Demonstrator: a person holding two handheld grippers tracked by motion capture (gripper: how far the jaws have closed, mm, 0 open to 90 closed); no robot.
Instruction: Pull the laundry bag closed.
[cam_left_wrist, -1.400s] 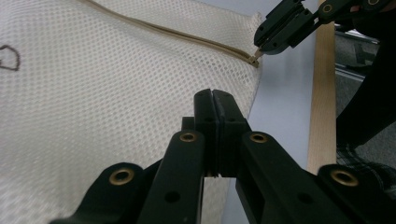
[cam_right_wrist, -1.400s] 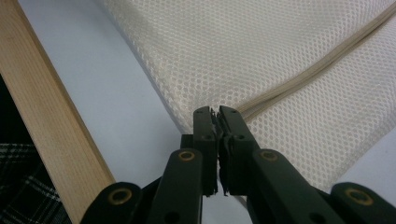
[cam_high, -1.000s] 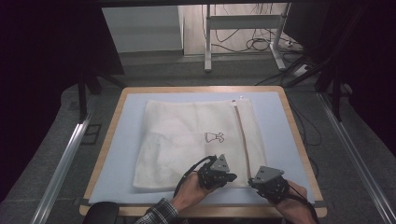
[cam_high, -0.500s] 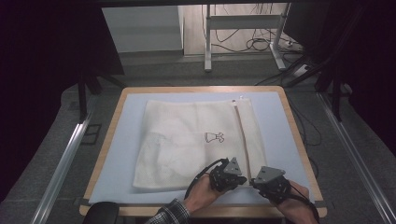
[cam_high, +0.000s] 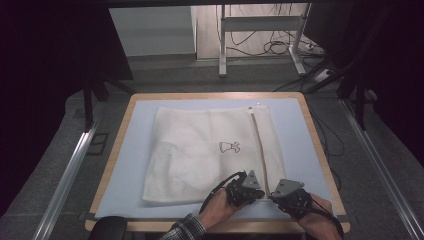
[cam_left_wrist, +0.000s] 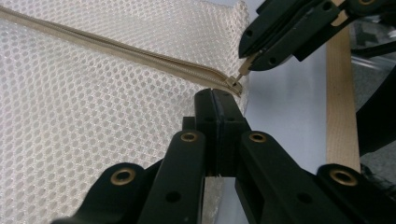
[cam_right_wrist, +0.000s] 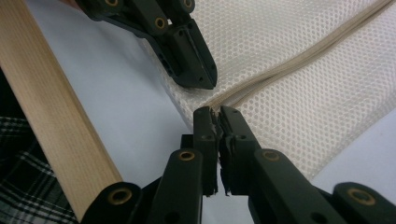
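While both hands rested at the near edge of the counter (cam_high: 125, 150), the cream mesh bag (cam_high: 200, 155) lay flat on the pale blue mat, with its zipper (cam_high: 260, 145) running along its right side toward the person. In the left gripper view, the left tool (cam_left_wrist: 215, 100) had its jaws pressed together on the mesh at the bag's near corner, just beside the end of the zipper. The right tool (cam_left_wrist: 245, 65) showed there too, pinching the small pull tab (cam_left_wrist: 244, 70) of the slider (cam_left_wrist: 233, 84). In the right gripper view, the right tool (cam_right_wrist: 217, 114) was shut on that tab, and the left tool (cam_right_wrist: 198, 77) sat just past it on the mesh. In the high view, the left tool (cam_high: 245, 187) and the right tool (cam_high: 285, 192) were very near each other at the bag's lower right corner. The job looked like sliding the zipper open. Things could go wrong from there. The tab was tiny, so it could slip out of the right tool if the pull came at a slant. If the left tool's hold on the mesh was too weak, the whole bag could slide and bunch up instead of the zipper moving. The soft mesh could also get caught in the slider and jam it.
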